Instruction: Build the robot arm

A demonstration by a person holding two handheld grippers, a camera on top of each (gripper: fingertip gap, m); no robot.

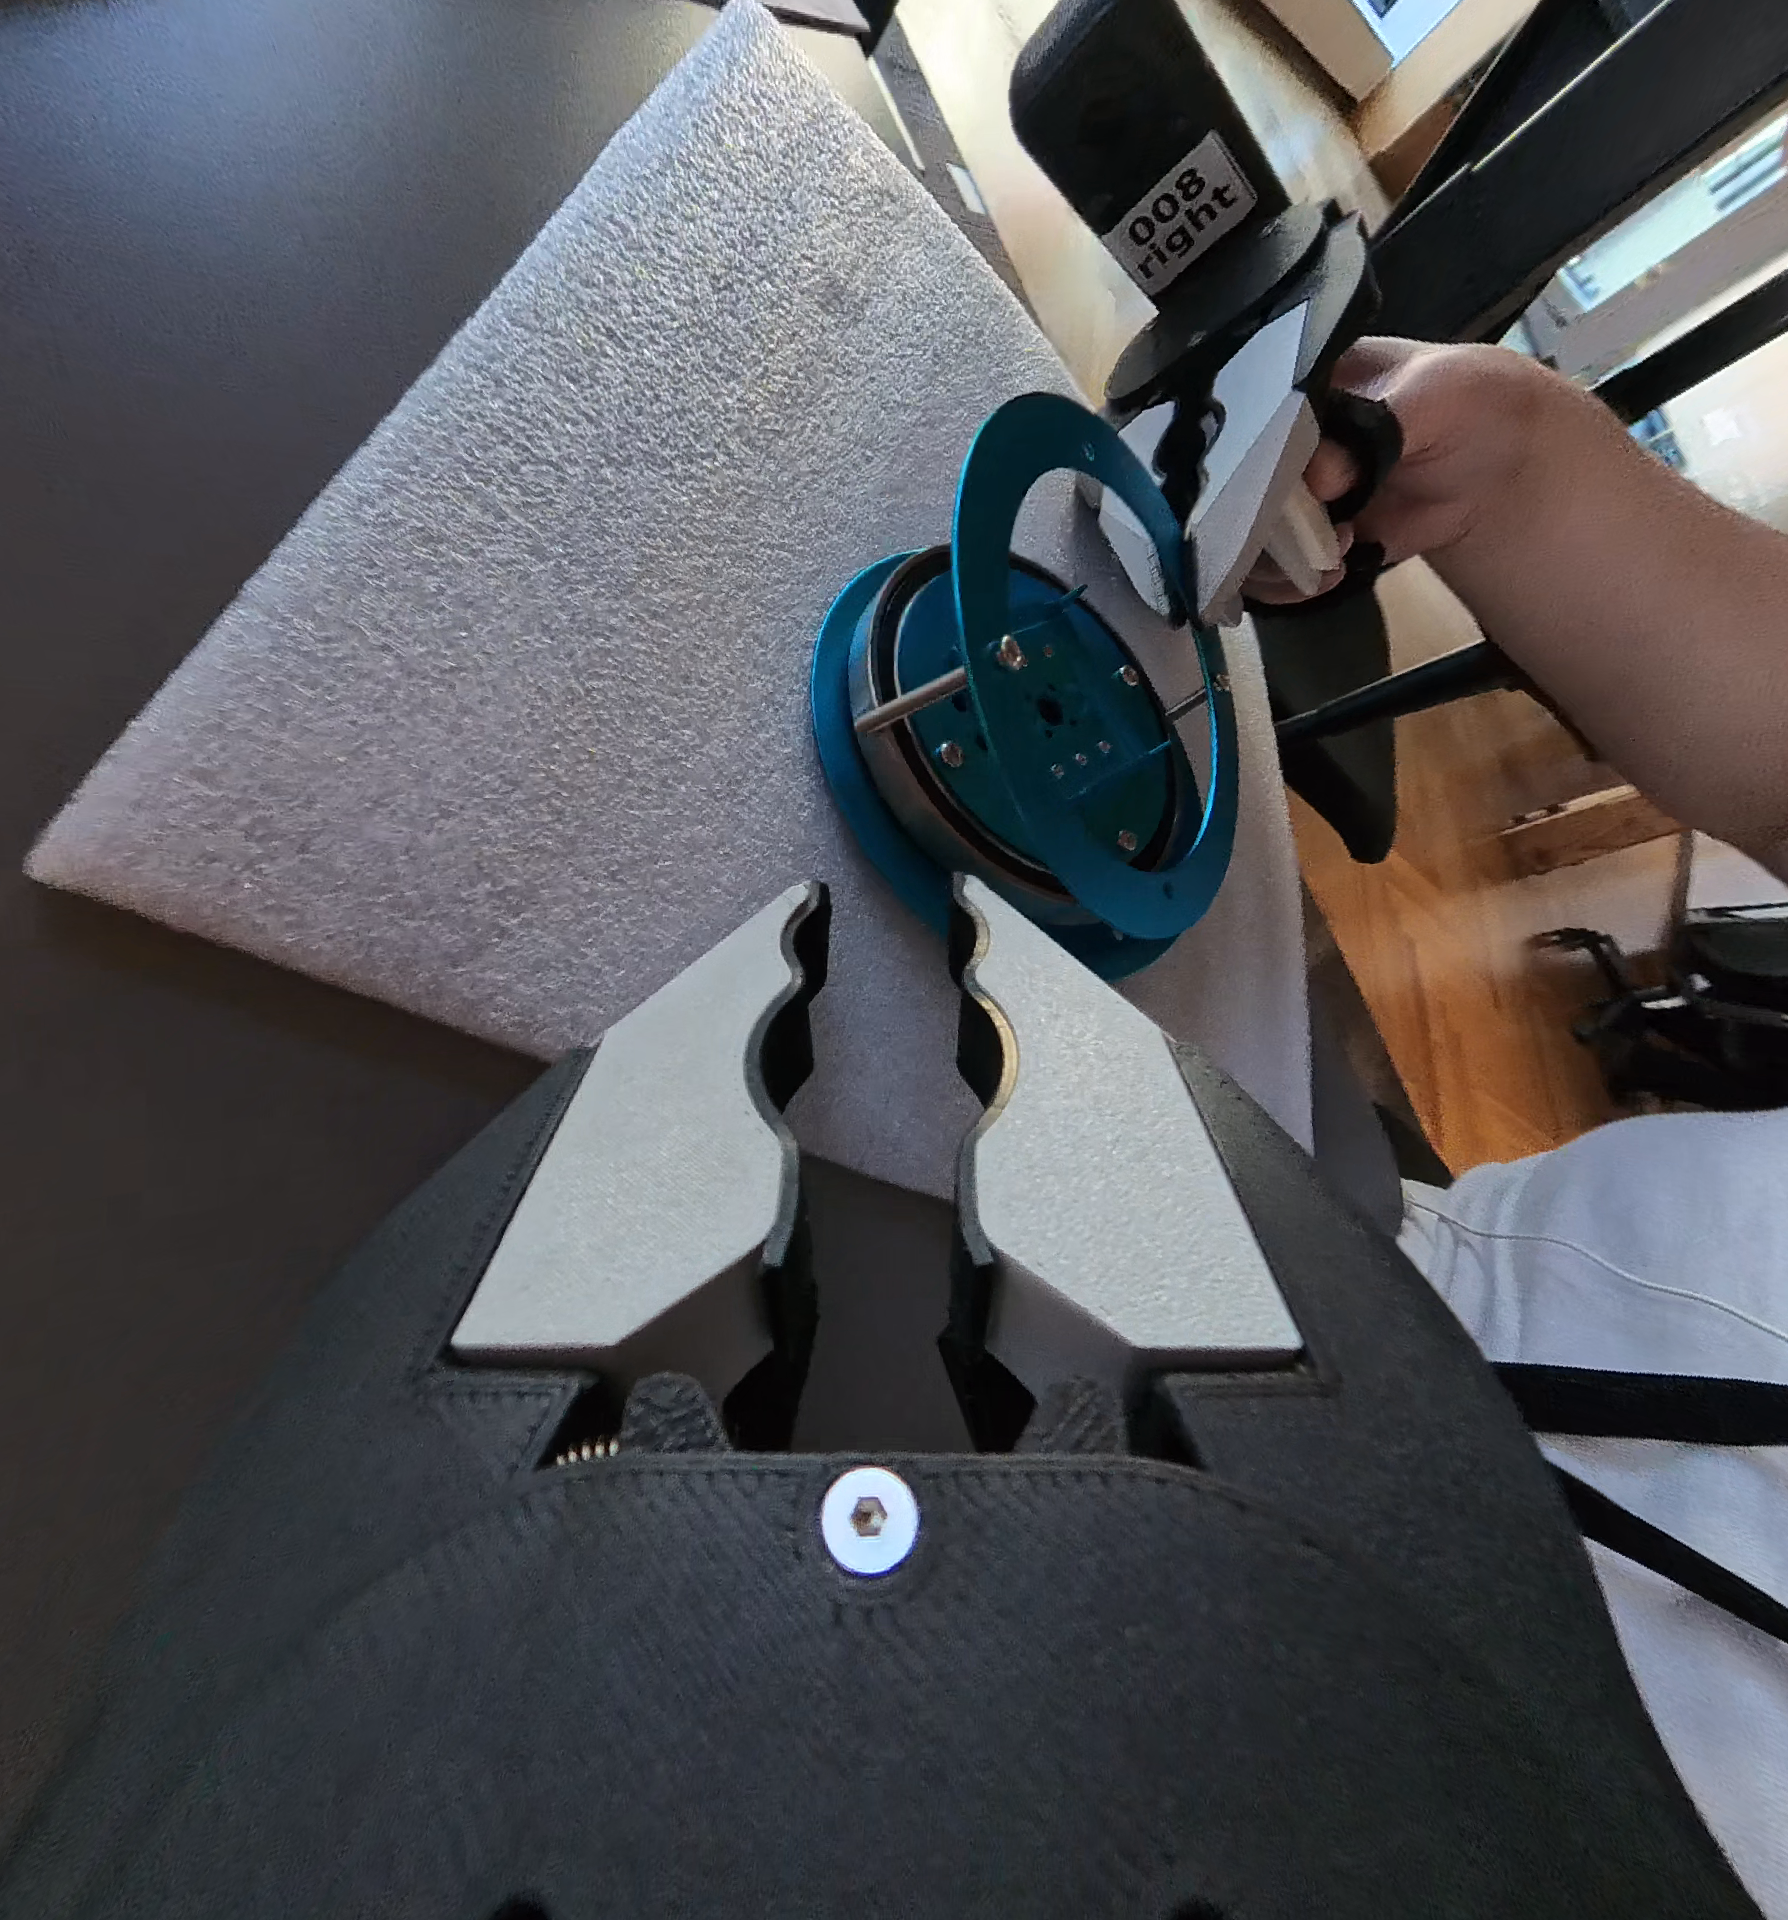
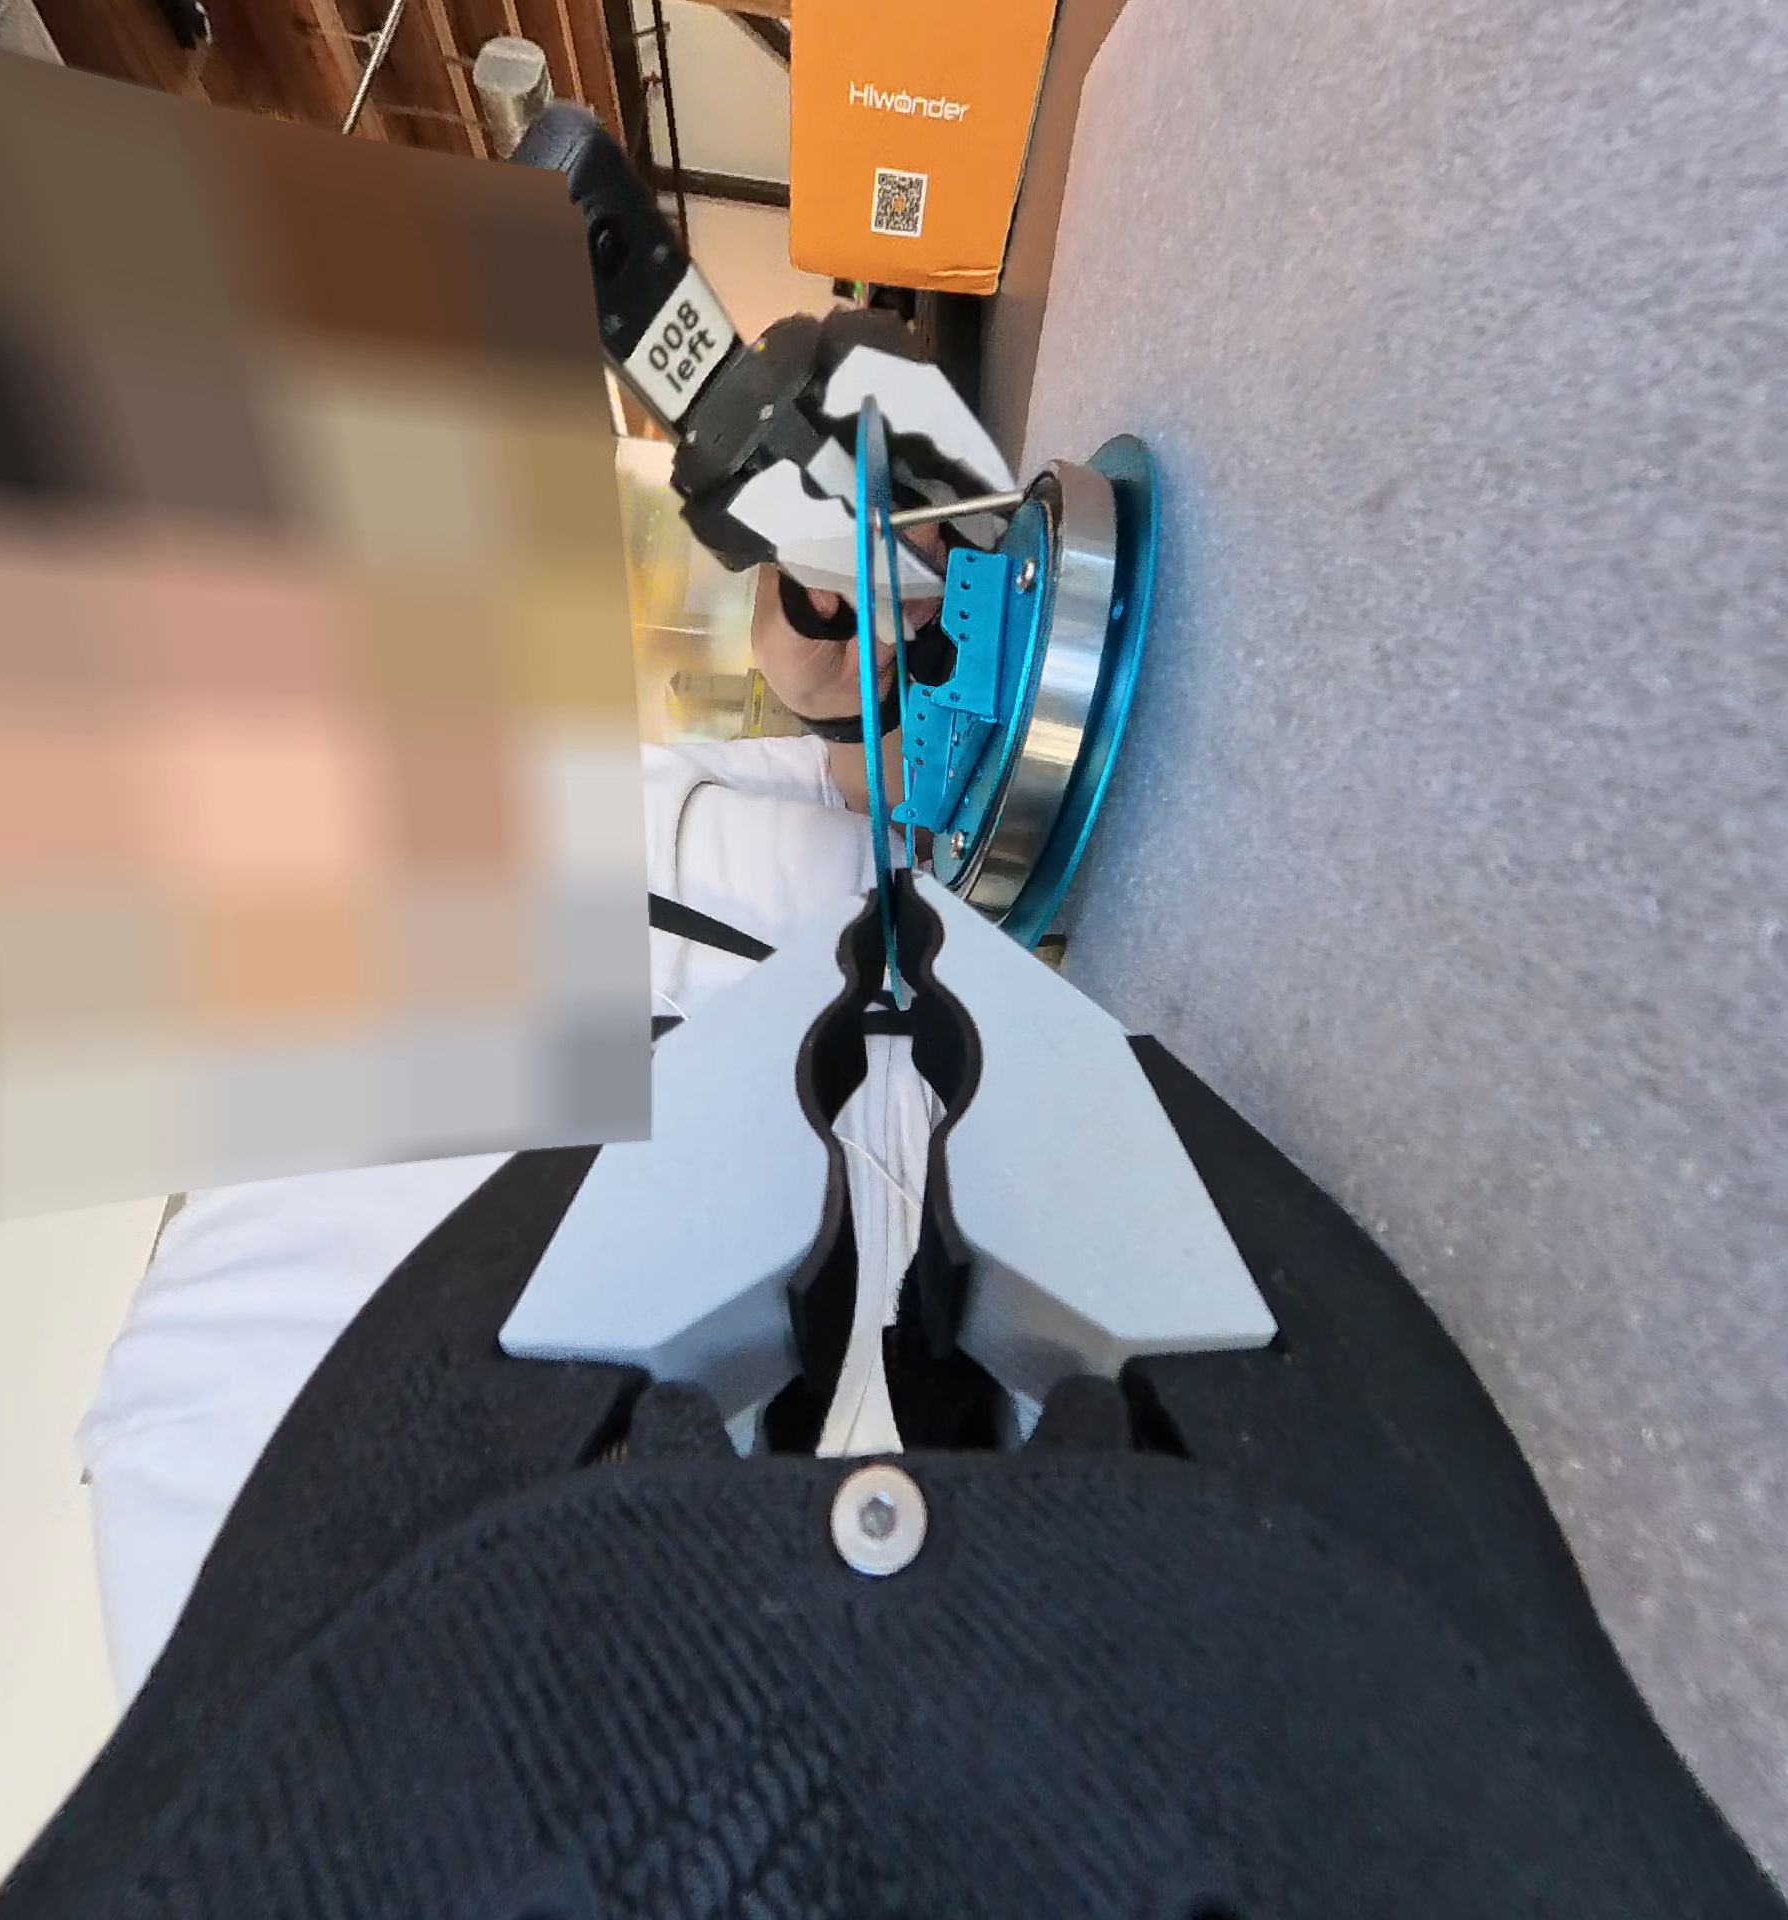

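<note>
Foam pad, grey and with a rough, grainy surface, lies on a dark smooth table and carries a round blue assembly.

In the left wrist view, the left gripper has its two fingers spread apart with nothing between them. They are pale grey wedges with black wavy inner edges, set in a black printed body. The assembly lies just beyond the tips, toward the right finger, whose tip is very near the blue base flange; I cannot tell if it touches.

The assembly is a flat blue base disc, a shiny silver metal ring on it, and a blue plate with small screws and holes inside. Thin metal rods stand up from this plate. A thin blue ring, flat and wide open in the middle, sits above the plate, tilted, at the ends of the rods.

Further right, the right gripper pinches the edge of the blue ring, and a hand holds its black handle.

In the right wrist view, the ring is seen edge-on, and its rim goes between the right gripper fingertips, which are clamped on it. A blue bracket with small holes stands on the plate. An orange box is behind.
</note>
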